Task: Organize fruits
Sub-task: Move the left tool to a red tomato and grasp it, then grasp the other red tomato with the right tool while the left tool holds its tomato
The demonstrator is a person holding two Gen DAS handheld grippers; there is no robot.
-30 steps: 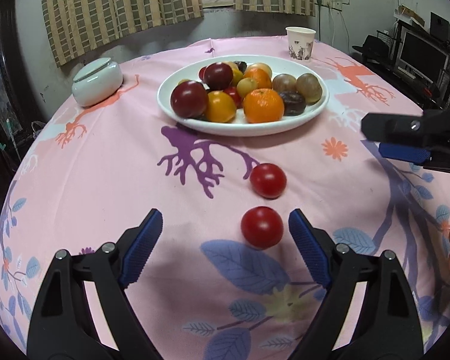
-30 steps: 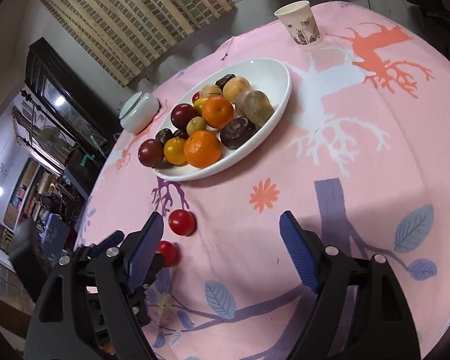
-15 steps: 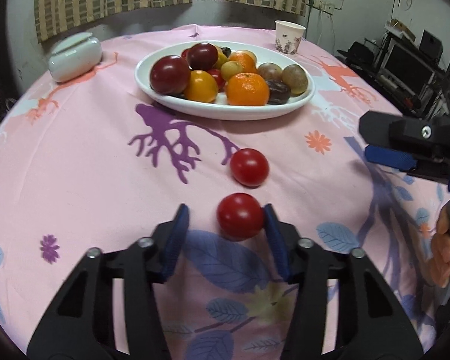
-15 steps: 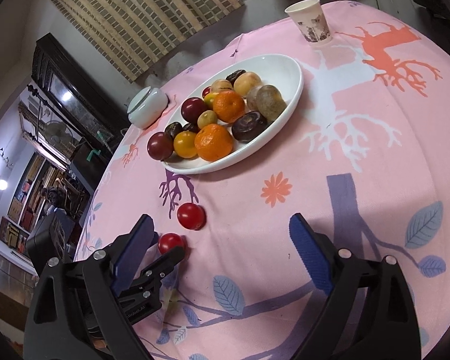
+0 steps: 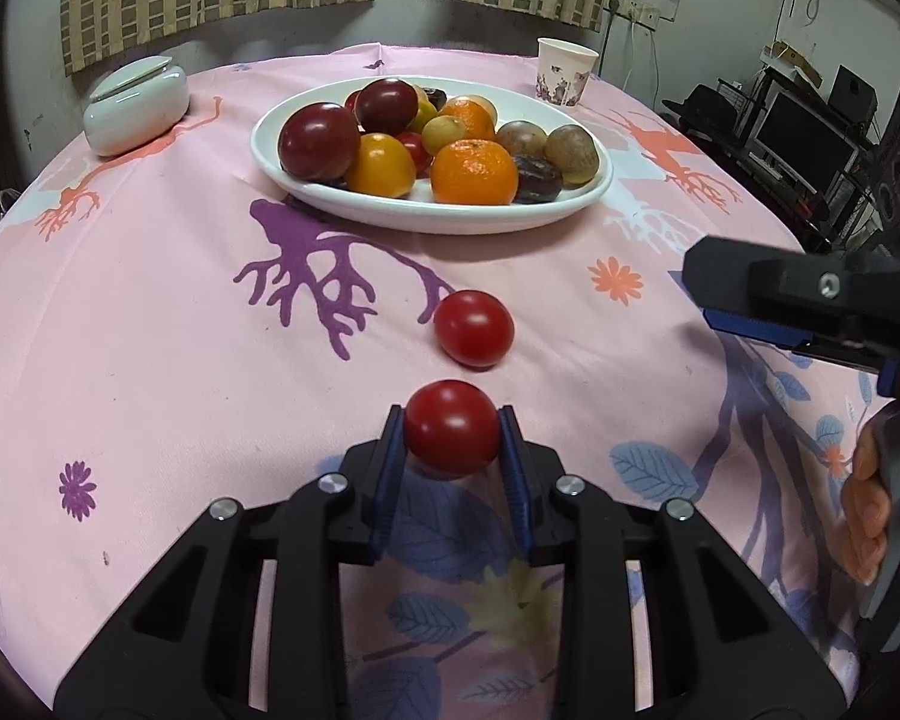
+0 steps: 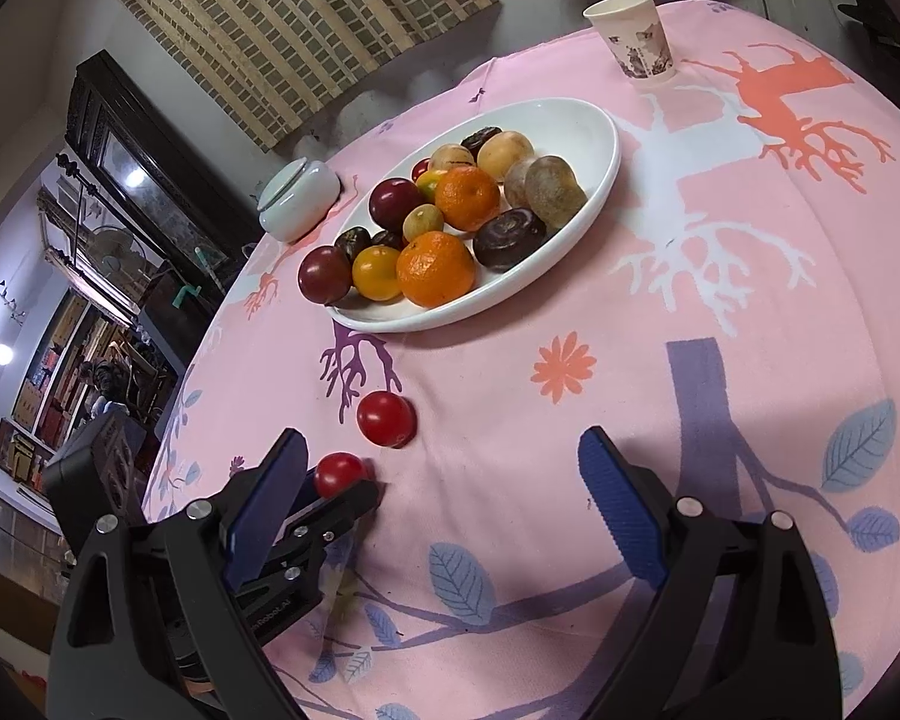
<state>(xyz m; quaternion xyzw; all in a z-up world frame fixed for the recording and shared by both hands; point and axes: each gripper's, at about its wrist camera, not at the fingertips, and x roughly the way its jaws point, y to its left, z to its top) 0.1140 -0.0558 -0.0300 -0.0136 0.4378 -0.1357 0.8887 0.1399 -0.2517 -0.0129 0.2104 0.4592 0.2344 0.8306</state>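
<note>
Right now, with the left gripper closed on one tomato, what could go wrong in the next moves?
1. The left gripper has just closed on the near tomato, gripping it only at the pad tips; the round fruit may slip out on lifting, or bruise.
2. The second tomato lies loose just ahead; a forward move could knock it rolling across the tablecloth.
3. The plate is piled on one side; a dropped tomato may roll off.

Since the earlier pictures, the left tongs (image 5: 452, 443) have closed from a wide spread around the nearer red tomato (image 5: 452, 435) until both blue pads press its sides, while the right tongs (image 6: 444, 507) have opened somewhat wider above the pink tablecloth (image 5: 150, 312).
</note>
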